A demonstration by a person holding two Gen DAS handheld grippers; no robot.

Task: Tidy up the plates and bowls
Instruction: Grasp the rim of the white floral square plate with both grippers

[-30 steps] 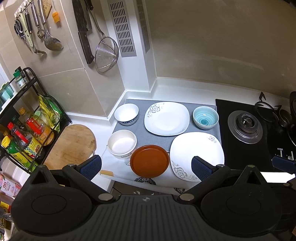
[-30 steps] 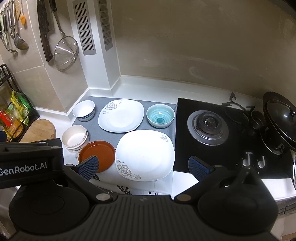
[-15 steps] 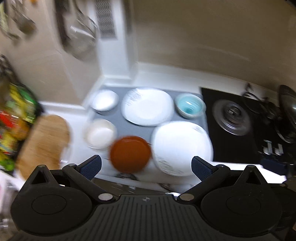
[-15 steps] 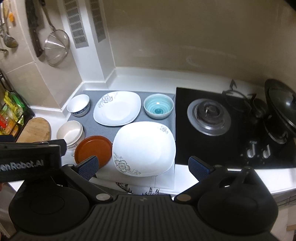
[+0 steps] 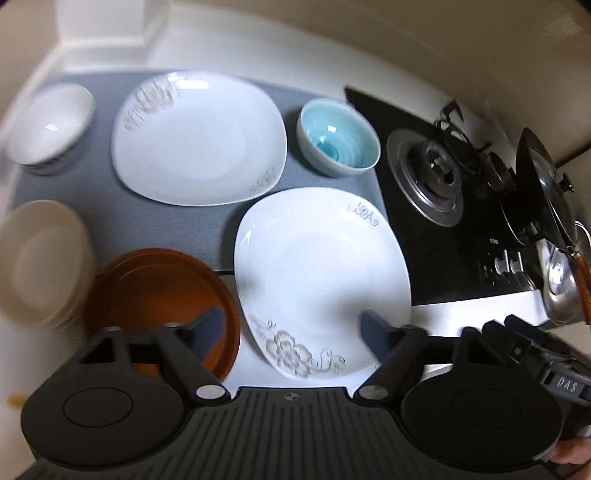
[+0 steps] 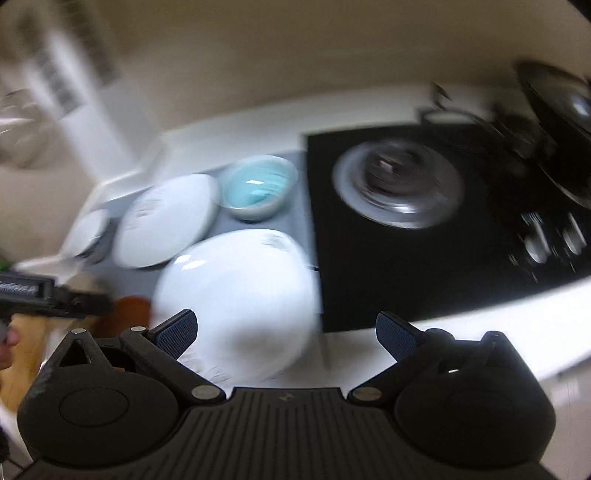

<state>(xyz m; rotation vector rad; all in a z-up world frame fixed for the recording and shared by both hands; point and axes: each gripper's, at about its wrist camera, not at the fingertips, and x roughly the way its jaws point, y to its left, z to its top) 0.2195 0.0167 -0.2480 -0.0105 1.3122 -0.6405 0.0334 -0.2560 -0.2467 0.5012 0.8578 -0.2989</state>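
Note:
Two white square floral plates lie on a grey mat [image 5: 173, 221]: the near plate [image 5: 321, 280] and the far plate [image 5: 199, 140]. A blue bowl [image 5: 338, 138] stands at the mat's back right, a white bowl [image 5: 48, 125] at the back left, a cream bowl [image 5: 40, 258] at the left and a brown plate [image 5: 159, 295] at the front. My left gripper [image 5: 291, 328] is open above the near plate's front edge. My right gripper [image 6: 288, 332] is open, above the near plate [image 6: 236, 295], in a blurred view.
A black gas hob [image 5: 439, 206] with a burner lies right of the mat. A dark pan with a lid [image 5: 543, 184] and a steel kettle [image 5: 561, 284] stand at the far right. The white wall corner [image 5: 110, 33] rises behind the mat.
Both grippers have moved down and closer to the dishes. The left one has swung right over the near white plate. Both stay open.

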